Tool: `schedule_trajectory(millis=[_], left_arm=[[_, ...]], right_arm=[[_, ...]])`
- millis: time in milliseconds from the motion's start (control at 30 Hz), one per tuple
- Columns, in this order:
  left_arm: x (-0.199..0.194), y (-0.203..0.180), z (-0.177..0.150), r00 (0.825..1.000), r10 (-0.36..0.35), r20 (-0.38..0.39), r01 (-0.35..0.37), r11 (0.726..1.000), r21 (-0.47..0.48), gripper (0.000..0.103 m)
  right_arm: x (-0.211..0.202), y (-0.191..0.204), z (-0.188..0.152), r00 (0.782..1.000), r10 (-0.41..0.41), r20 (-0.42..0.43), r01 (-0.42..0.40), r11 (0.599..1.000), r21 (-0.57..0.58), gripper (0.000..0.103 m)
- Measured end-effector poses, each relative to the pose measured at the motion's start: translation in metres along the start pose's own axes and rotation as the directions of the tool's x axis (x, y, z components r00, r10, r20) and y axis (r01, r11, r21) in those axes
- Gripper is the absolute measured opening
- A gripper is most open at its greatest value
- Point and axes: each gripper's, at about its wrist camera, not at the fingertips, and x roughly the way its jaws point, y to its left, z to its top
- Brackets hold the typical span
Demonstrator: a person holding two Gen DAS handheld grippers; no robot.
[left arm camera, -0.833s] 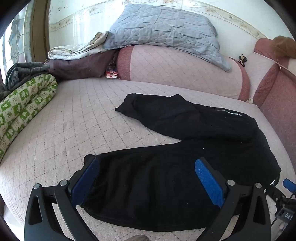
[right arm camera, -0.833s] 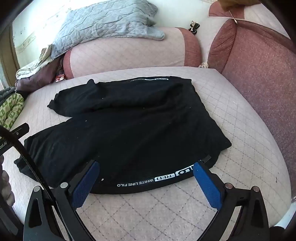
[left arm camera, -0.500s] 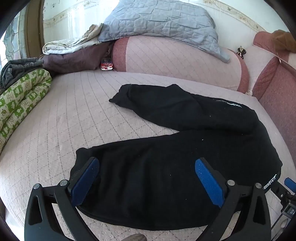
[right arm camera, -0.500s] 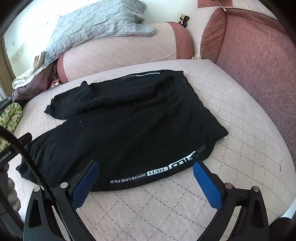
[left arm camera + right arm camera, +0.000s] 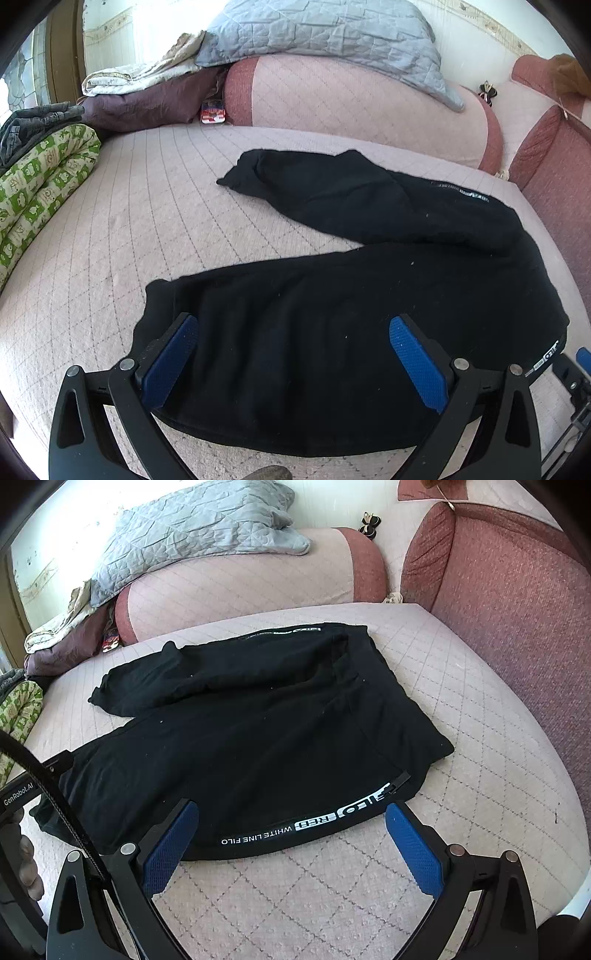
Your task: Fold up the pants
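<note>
Black pants (image 5: 369, 302) lie spread on a pink quilted bed (image 5: 122, 236), the two legs splayed apart in a V with the waist end toward 3 o'clock in the left wrist view. One leg runs toward 11 o'clock and ends in a bunched cuff; the other lies across the near edge, its cuff at about 8 o'clock.

The left gripper (image 5: 293, 354) hangs released, blue pads (image 5: 415, 363) wide apart, over the near leg close to its cuff (whether the pads touch the cloth I cannot tell).

In the right wrist view the pants (image 5: 258, 731) fill the middle, and a white-lettered stripe (image 5: 306, 823) runs along the near edge. The right gripper (image 5: 291, 843) is also released, its fingers spread, straddling that lettered edge from the 6 o'clock side; between the pads (image 5: 413, 849) the bare bed (image 5: 480, 775) shows.

At 12 o'clock a pink bolster (image 5: 362, 96) carries a grey quilt (image 5: 325, 33). A green patterned blanket (image 5: 40, 184) lies rolled at 9 o'clock, with folded bedding (image 5: 147, 92) behind it at 10 o'clock. A red cushion (image 5: 509, 590) stands at 2 o'clock in the right view.
</note>
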Motion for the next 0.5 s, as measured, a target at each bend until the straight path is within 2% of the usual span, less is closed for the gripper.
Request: schedule_trajectory(millis=[233, 467, 500], left_arm=[[0.026, -0.003, -0.006, 0.992, -0.005, -0.124, 0.005, 1.0, 0.007, 0.103], [0.043, -0.014, -0.023, 0.977, 0.032, -0.21, -0.018, 0.998, 0.066, 0.103], [0.042, -0.015, -0.025, 0.979, 0.037, -0.199, -0.023, 0.997, 0.073, 0.103]], right_arm=[[-0.003, -0.003, -0.001, 1.0, -0.001, 0.002, 0.001, 1.0, 0.0, 0.103], [-0.011, -0.007, -0.005, 1.0, -0.006, 0.013, 0.006, 1.0, -0.007, 0.103], [-0.012, -0.007, -0.005, 1.0, -0.005, 0.014, 0.005, 1.0, -0.007, 0.103]])
